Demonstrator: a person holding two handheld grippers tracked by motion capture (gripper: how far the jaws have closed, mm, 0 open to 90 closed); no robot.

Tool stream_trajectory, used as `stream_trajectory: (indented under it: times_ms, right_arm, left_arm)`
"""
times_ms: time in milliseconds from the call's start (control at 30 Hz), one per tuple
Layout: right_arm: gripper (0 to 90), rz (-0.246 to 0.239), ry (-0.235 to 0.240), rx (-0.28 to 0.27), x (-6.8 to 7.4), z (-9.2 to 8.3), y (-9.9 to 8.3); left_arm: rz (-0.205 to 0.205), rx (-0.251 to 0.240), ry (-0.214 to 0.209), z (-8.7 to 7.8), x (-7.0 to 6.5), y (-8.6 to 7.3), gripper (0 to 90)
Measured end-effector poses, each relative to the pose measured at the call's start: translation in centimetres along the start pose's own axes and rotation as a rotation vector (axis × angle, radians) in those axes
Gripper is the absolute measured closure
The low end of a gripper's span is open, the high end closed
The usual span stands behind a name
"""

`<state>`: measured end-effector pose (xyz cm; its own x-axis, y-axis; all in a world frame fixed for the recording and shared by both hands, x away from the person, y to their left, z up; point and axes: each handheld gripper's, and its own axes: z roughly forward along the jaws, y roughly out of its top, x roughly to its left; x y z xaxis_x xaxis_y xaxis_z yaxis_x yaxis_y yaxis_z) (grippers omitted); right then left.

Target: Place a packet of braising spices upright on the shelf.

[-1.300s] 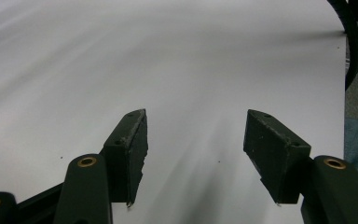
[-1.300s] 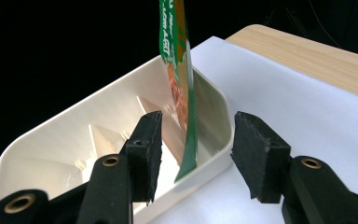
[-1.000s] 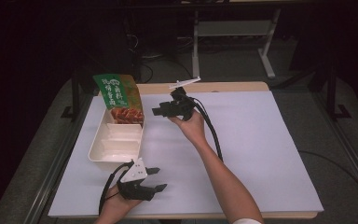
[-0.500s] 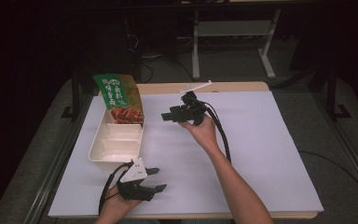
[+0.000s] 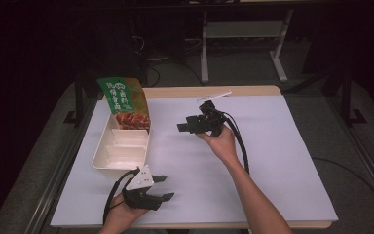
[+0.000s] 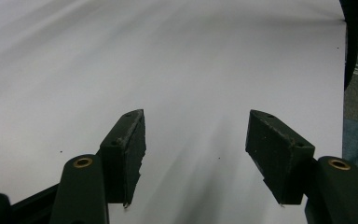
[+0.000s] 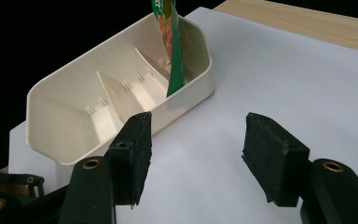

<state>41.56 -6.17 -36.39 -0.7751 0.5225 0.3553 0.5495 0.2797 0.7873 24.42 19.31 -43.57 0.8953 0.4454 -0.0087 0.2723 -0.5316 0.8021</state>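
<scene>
High view: a table covered by a white sheet [image 5: 282, 146], with bare wood showing along its far edge. A cream tray [image 5: 108, 161] with dividers lies at about 10 o'clock from the sheet's middle, its long axis running toward 12 o'clock. A green pouch [image 5: 124, 100] stands tilted in the tray's far compartment, its top leaning toward 11 o'clock.

Left gripper [image 5: 161, 187]: held low at the sheet's near edge, at about 7 o'clock, just below the tray, jaws pointing toward 3 o'clock. A grey plate sits on top of it and a cable trails back to the hand. In the left gripper view the gripper [image 6: 196, 149] stands wide open with nothing between its jaws, only white sheet beyond.

Right gripper [image 5: 181, 126]: raised above the sheet near its centre, jaws pointing toward 9 o'clock at the tray, well apart from it. In the right gripper view the gripper [image 7: 196, 151] is likewise spread wide and empty; the tray [image 7: 51, 126] lies ahead at 11 o'clock, the pouch [image 7: 170, 42] upright at its far end.
</scene>
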Motion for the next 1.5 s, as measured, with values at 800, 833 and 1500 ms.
stream_trajectory:
  times_ms: [800,833,1500]
  right_arm:
    - [36.5,0.033,-0.011,0.002,-0.1,-3.5,-2.9]
    - [36.1,0.035,-0.013,0.001,-0.1,-3.7,-3.1]
    - [33.4,0.053,-0.031,0.009,0.2,-7.0,-7.4]
  left_arm:
    - [-0.004,0.002,0.009,-0.1,-0.1,0.0,36.0]
    - [-0.010,0.000,0.009,-0.2,0.0,0.0,35.9]
    - [-0.043,-0.003,0.019,-0.4,0.0,-0.1,32.0]
